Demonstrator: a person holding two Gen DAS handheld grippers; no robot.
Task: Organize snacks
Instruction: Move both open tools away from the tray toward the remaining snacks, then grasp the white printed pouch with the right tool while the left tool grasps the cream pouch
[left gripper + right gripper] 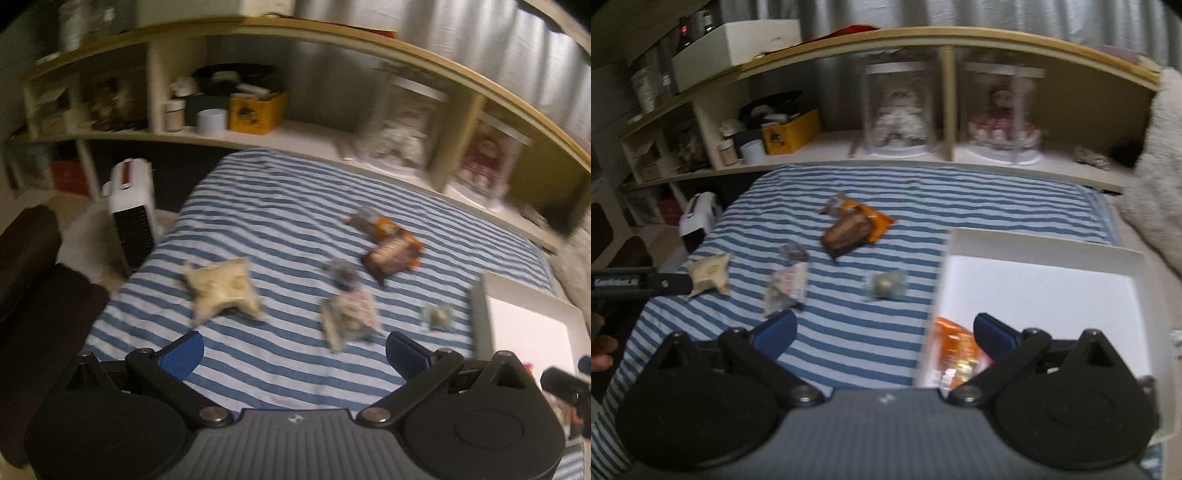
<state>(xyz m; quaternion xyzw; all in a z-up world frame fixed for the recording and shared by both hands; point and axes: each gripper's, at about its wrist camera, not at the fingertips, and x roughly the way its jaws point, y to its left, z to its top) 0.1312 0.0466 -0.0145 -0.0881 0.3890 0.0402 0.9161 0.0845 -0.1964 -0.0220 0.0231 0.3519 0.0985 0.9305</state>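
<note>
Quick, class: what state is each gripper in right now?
Left gripper: open, holding nothing.
Right gripper: open, holding nothing.

Both grippers hang with jaws spread wide, nothing between them. Ahead of the left gripper point(293, 350) runs bare blue-and-white striped bedcover point(258, 369), open up to the beige crinkled pillow-shaped packet point(221, 291) and the pale pink-printed wrapper point(349, 319). The small round clear-wrapped sweet point(886, 286) lies apart, with free stripe all round it. The brown and orange biscuit packet point(855, 230) lies further back. On the right the upright wall of the shallow white cardboard box point(1045, 243) bars a low sideways sweep; its white floor is mostly open beyond an orange packet point(955, 345) in the near corner.
</note>
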